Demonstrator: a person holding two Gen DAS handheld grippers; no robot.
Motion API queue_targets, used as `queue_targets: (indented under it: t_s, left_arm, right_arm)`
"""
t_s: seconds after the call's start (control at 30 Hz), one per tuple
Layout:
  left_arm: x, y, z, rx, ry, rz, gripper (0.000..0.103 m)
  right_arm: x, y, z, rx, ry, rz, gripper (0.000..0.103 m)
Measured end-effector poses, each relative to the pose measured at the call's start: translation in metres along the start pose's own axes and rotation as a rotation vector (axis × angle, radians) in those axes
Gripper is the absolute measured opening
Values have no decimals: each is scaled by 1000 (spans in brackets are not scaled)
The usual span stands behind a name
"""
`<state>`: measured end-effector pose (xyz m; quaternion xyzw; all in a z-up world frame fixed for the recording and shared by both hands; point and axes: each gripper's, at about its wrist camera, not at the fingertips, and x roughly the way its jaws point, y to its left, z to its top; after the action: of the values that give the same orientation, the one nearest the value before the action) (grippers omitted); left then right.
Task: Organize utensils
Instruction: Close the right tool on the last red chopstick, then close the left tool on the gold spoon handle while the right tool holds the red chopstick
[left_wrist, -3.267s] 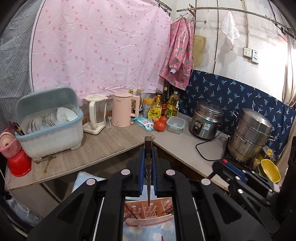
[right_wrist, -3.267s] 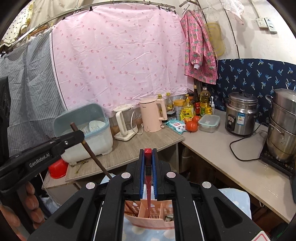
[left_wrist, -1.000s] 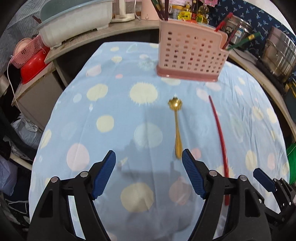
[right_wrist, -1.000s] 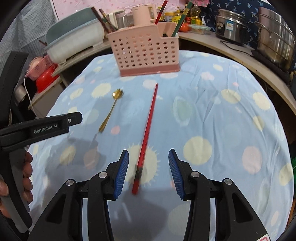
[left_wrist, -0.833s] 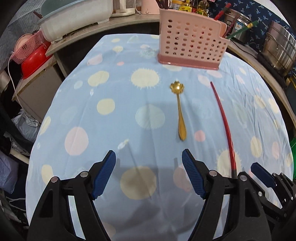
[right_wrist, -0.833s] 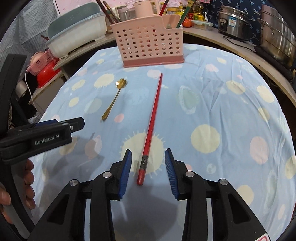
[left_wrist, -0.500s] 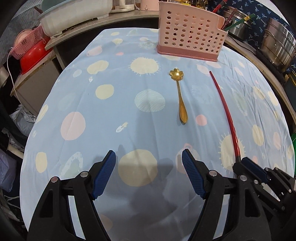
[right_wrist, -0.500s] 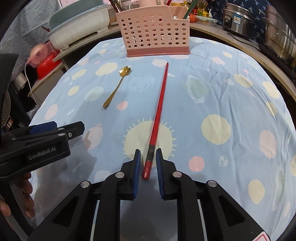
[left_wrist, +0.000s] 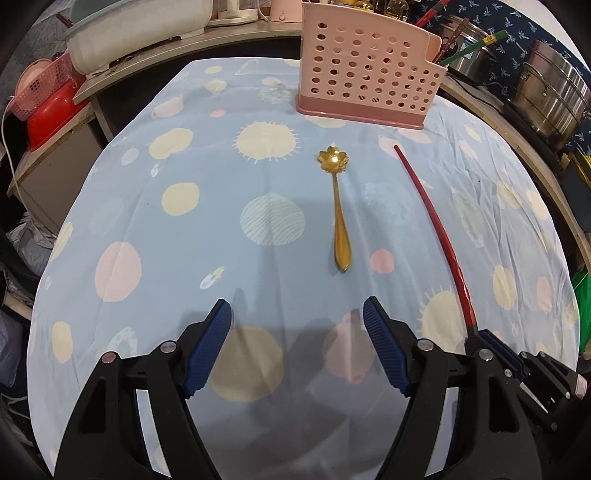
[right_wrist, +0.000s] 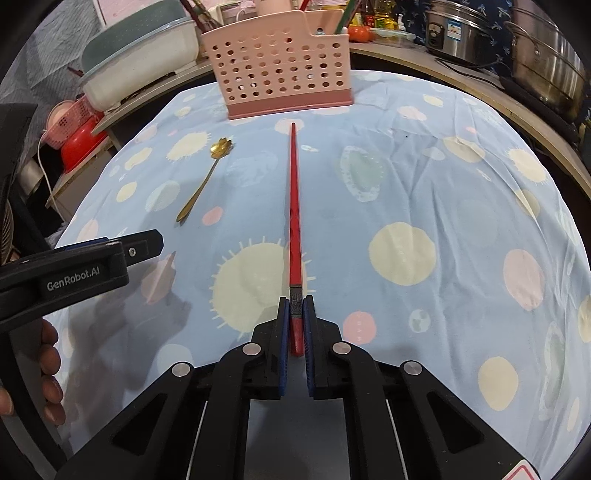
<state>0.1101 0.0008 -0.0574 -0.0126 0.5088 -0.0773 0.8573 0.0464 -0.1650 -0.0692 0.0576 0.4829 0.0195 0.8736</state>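
A red chopstick (right_wrist: 294, 199) lies on the blue dotted cloth, pointing toward a pink perforated utensil holder (right_wrist: 282, 62). My right gripper (right_wrist: 295, 306) is shut on the chopstick's thick near end. A gold flower-bowl spoon (left_wrist: 337, 210) lies left of the chopstick (left_wrist: 432, 225), ahead of my left gripper (left_wrist: 297, 317), which is open and empty above the cloth. The holder (left_wrist: 365, 70) holds several chopsticks. The spoon also shows in the right wrist view (right_wrist: 205, 181).
A counter behind the table carries a covered dish rack (right_wrist: 140, 55), steel pots (left_wrist: 550, 96) and a rice cooker (right_wrist: 458, 29). A red basin and pink basket (left_wrist: 44, 99) sit low at the left. The left gripper's side (right_wrist: 74, 273) shows in the right wrist view.
Both grippers came down from above the holder to the table. The right gripper's jaws closed from wide open onto the red chopstick's end. The left gripper stayed open and drew back slightly.
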Motion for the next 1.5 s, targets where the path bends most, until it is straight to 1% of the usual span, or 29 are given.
queue_targets:
  t_s: [0.07,0.23,0.3,0.47,0.5,0.63,0.7,0.8,1.07,1.23,1.5]
  left_arm:
    - [4,-3,5,-3,1,-12,70]
    - [22,-9,17,-13,22,-48,61]
    - [26,-10,20,-18,17,-47,60]
    - [31,-13,27,4,-1,-47,43]
    - [31,-13,28,6,-1,-51,36]
    - [31,-16,27,25,-2,-71,19]
    - [31,-19,25,39,-4,-73,14]
    - [30,-21,23,46,-5,-80,10]
    - [25,-20,18,54,-1,-107,10]
    - [14,-17,13,43,2,-118,10]
    - [-22,-10,14,27,-55,-128,10]
  right_arm:
    - [1,-3,2,8,0,1,7]
    - [4,-4,5,17,4,12,7]
    - [5,-5,6,20,5,17,7]
    - [7,-7,8,29,8,27,7]
    - [7,-7,8,30,8,28,7]
    - [8,-8,9,33,8,33,7]
    - [8,-9,9,33,8,34,7]
    - [7,-9,9,35,8,36,7]
    - [5,-10,10,40,6,36,7]
    - [-2,-11,10,42,-6,40,7]
    - [-24,-9,15,36,-55,45,7]
